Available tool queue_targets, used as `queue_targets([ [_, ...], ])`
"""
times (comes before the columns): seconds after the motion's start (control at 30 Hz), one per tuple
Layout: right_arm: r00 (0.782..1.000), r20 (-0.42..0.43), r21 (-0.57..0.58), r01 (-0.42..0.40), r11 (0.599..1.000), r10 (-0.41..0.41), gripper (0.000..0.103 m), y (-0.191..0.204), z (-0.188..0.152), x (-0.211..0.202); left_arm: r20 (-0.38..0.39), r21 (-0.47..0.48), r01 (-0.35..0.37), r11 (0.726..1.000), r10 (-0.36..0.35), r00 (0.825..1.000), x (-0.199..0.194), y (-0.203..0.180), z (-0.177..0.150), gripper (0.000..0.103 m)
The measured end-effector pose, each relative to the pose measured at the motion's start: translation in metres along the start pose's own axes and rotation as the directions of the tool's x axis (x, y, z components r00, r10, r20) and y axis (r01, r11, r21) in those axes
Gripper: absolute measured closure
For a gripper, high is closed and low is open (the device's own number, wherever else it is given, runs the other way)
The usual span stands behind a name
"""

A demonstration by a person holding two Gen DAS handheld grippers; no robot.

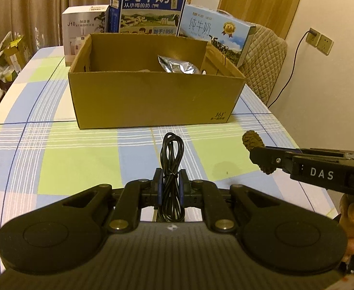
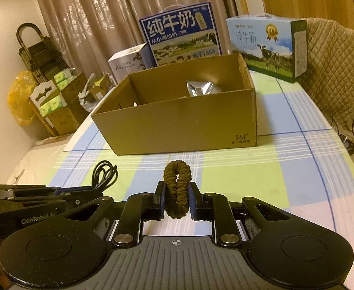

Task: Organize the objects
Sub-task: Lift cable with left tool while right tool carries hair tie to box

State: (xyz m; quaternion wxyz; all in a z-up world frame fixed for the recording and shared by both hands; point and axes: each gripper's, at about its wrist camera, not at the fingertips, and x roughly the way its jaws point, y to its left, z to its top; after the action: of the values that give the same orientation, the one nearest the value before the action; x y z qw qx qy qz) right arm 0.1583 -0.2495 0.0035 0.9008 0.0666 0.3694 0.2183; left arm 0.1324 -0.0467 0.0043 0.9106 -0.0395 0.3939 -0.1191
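Left wrist: jaws pinch coiled black cable; right's clamp brown scrunchie

Left gripper: matte black body, two round side discs, brass-coloured pivot screws, blue-edged finger pads. Right gripper: same black build, grey ribbed centre plate with a crosshair mark, silver screws. At the frame edges, side views show white lettering: "DAS" on the right gripper, "GenRobot" on the left.
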Motion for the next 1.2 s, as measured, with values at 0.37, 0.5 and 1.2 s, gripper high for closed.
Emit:
queue_targets([
  [0.37, 1.0, 0.012, -0.03, -0.006, 1.0, 0.006, 0.087, 0.001, 0.016, -0.011, 0.036, 0.017, 0.009, 1.0, -0.009, 0.999, -0.016, 0.001, 0.017, 0.094],
  [0.5, 0.999, 0.046, -0.088, -0.001, 0.996, 0.005, 0.087, 0.003, 0.05, -0.01, 0.063, 0.049, -0.003, 0.999, 0.0, 0.998, -0.016, 0.007, 0.046, 0.094],
  [1.2, 0.999, 0.035, -0.139, -0.029, 0.99, 0.034, 0.087, -0.01, 0.191, 0.119, 0.107, 0.058, -0.054, 0.997, 0.047, 0.993, 0.092, 0.059, 0.195, 0.061],
])
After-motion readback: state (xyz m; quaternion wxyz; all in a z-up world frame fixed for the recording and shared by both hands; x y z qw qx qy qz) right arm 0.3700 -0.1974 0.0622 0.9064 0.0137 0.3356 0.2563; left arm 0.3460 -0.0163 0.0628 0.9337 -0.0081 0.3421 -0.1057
